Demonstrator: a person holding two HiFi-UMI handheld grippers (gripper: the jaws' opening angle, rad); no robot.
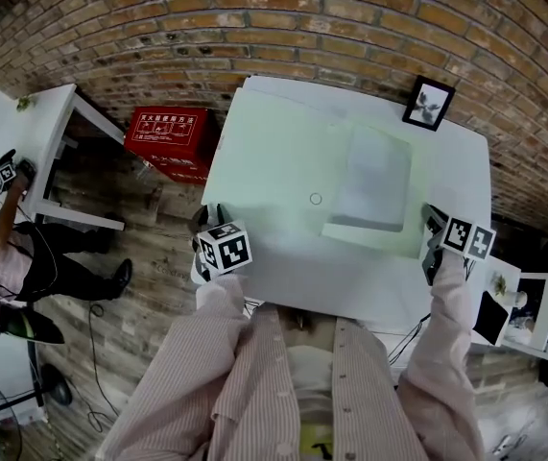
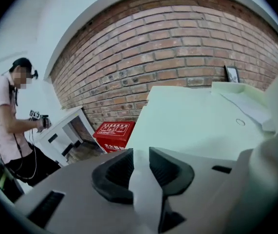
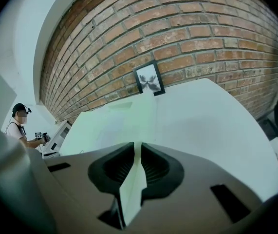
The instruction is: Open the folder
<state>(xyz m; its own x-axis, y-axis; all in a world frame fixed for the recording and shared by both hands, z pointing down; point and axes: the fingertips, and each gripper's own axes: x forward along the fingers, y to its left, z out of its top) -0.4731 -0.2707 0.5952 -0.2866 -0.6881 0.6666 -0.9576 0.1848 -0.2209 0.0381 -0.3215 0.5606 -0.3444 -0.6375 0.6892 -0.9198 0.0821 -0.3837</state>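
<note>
Nearest the lens, your striped shirt fills the lower field; the folder serves as the reference for everything else. It lies flat on the white table, toward the far right of the top. Your left gripper sits well short of the folder and to its left, at the table's near edge. Its jaws stand spread, with only bare table showing in the gap. Your right gripper hangs near the folder's near right corner. Its jaws are drawn close with a narrow slit between them, and they pinch nothing. Beyond the folder a framed picture leans against the brick wall. Far to the folder's left, on the floor, stands a red box. State of the task: neither claw holds the folder. A pale sheet with a green margin shows on its upper face and reads as an inner page laid bare. On that reading the cover is probably already turned back and little remains. The washed-out tones leave this uncertain; if that face is the cover, the whole opening lies ahead.
</note>
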